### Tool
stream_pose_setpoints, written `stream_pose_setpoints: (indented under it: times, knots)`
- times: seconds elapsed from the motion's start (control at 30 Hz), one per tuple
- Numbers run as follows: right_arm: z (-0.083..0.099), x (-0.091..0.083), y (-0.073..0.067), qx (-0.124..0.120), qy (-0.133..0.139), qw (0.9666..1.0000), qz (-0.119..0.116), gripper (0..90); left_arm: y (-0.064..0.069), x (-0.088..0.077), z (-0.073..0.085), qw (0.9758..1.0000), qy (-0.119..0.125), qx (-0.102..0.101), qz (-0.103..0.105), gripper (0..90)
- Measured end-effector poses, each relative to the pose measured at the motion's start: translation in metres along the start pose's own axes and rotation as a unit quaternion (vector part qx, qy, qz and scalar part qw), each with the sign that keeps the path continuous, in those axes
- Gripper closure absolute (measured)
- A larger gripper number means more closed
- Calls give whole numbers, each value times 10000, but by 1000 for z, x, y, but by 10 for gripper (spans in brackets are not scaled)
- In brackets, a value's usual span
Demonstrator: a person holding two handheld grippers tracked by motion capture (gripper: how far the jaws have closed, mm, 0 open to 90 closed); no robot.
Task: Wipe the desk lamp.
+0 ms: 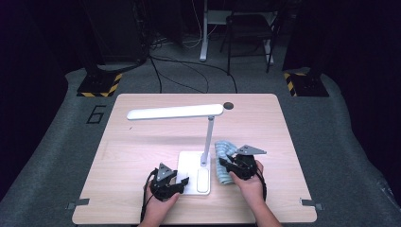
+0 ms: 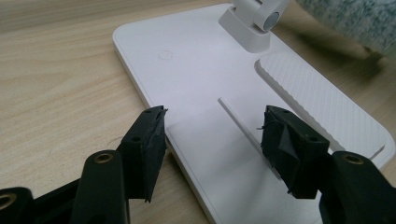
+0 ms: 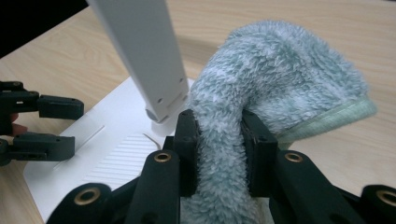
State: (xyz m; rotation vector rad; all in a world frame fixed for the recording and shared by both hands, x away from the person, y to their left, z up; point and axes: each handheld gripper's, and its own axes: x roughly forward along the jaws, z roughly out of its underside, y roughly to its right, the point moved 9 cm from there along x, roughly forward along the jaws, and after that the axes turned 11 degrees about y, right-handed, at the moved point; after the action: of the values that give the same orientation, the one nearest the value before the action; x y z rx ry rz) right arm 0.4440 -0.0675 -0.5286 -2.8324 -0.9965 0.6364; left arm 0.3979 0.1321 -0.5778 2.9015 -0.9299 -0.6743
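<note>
While the left gripper (image 1: 183, 181) steadied the lamp base (image 1: 189, 165), jaws wide and straddling its near edge without clearly pinching it, the right gripper (image 3: 218, 140) had its jaws clamped on a bunched blue-green cloth (image 3: 280, 79). Cloth hung just right of the lamp post (image 1: 208, 139), at the base's edge. Judged: wiping the lamp looked barely begun; cloth was gripped and brought up, but base, post and head (image 1: 175, 112) appeared still to do. Contact between cloth and base was hard to make out; the cloth's lower end was cut off behind the jaws. Worktop (image 1: 142, 142) otherwise bare.
</note>
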Motion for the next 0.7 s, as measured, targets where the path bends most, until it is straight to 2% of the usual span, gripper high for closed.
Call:
stream_pose_setpoints:
  times: [0.17, 0.33, 0.5, 0.67, 0.7]
  knots:
    - [-5, -19, 16, -133, 139, 9994, 289, 708, 0, 0, 0, 10000, 8, -6, -4, 401]
    - [8, -29, 34, -119, 44, 9983, 575, 701, 0, 1, 0, 10000, 7, -14, -5, 401]
    - [16, -31, 45, -147, -64, 9968, 788, 678, 0, 1, 0, 10000, 12, -25, -6, 401]
    - [33, -23, 52, -207, -425, 9953, 848, 647, 0, 1, 0, 10000, 14, -23, -1, 401]
    - [35, -22, 51, -98, -438, 9954, 842, 643, 0, 0, 0, 10000, -8, -18, 15, 401]
